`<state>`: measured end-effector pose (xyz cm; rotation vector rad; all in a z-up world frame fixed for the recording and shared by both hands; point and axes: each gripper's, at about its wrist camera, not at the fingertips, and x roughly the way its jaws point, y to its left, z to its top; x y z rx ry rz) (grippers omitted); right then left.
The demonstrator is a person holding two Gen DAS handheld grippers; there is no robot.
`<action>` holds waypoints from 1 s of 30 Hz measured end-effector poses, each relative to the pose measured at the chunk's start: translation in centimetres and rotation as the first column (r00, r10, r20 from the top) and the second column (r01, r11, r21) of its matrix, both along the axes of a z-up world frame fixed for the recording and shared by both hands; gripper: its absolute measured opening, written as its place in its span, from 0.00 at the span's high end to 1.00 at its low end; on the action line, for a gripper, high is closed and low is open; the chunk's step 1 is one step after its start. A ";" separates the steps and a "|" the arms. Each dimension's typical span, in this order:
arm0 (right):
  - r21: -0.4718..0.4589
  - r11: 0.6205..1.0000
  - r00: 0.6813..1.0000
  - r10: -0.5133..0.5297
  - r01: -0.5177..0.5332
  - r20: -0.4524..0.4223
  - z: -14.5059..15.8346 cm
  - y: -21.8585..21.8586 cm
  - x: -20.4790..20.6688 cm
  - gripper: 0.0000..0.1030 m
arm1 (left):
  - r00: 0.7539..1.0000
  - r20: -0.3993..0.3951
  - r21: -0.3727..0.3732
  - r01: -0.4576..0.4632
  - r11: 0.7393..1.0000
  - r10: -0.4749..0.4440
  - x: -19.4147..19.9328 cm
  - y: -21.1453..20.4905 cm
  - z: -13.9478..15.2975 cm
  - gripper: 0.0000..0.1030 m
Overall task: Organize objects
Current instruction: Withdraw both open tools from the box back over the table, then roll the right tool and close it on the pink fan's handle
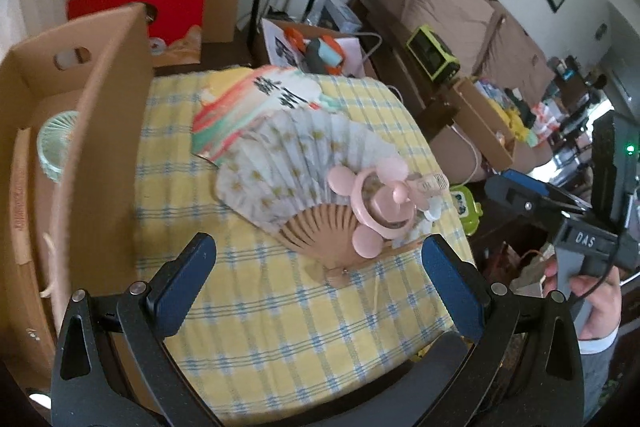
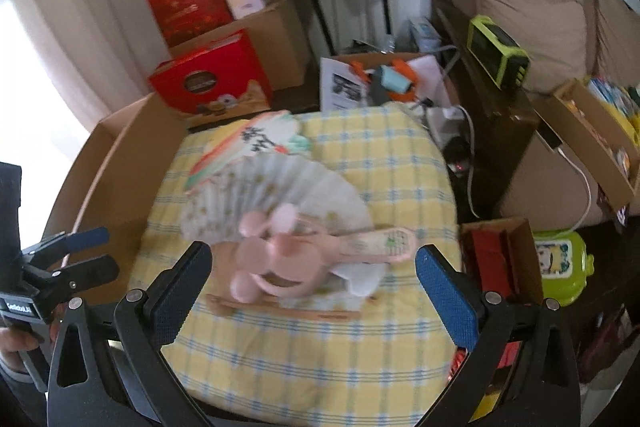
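Observation:
A pink handheld fan with round ears point(image 1: 374, 205) point(image 2: 276, 259) lies on top of an opened paper folding fan point(image 1: 288, 163) point(image 2: 280, 195) on a table with a yellow checked cloth point(image 1: 280, 327) point(image 2: 320, 347). A second colourful fan point(image 1: 256, 107) point(image 2: 256, 143) lies behind them. My left gripper point(image 1: 318, 267) stands open just short of the folding fan's handle, nothing between its fingers. My right gripper point(image 2: 314, 273) is open wide, its fingers either side of the pink fan without touching it. A mint-green round fan point(image 1: 56, 143) rests inside the cardboard box point(image 1: 100, 131) point(image 2: 120, 163) at the left.
Red gift boxes point(image 2: 208, 83) and cardboard cartons stand behind the table. A box of toys point(image 2: 384, 79) sits at the far edge, a green device point(image 2: 498, 57) on a dark cabinet to the right, a green toy point(image 2: 560, 267) and an open red box point(image 2: 496, 255) beside the table.

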<state>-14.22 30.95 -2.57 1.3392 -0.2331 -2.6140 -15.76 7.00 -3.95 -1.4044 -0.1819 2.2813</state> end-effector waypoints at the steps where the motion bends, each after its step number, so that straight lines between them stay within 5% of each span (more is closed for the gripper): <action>1: -0.006 1.000 1.000 -0.018 0.018 0.004 -0.4 0.9 -0.1 0.01 | 1.000 0.009 0.004 0.009 1.000 -0.009 -0.1 0.4 -0.4 0.00; 11: -0.100 0.985 0.988 -0.130 0.139 0.083 -4.3 5.9 -1.4 0.14 | 0.996 0.056 -0.009 0.077 0.997 -0.076 -0.5 3.6 -3.9 0.00; 17: -0.207 0.964 0.979 -0.141 0.170 0.151 -7.0 7.0 -2.4 0.54 | 0.989 0.045 -0.021 0.139 0.990 -0.138 -0.4 5.6 -5.2 0.00; 30: -0.388 0.902 0.976 -0.126 0.188 0.179 -9.6 8.9 -3.9 0.61 | 0.976 0.025 -0.043 0.217 0.975 -0.216 -0.4 8.0 -6.9 0.00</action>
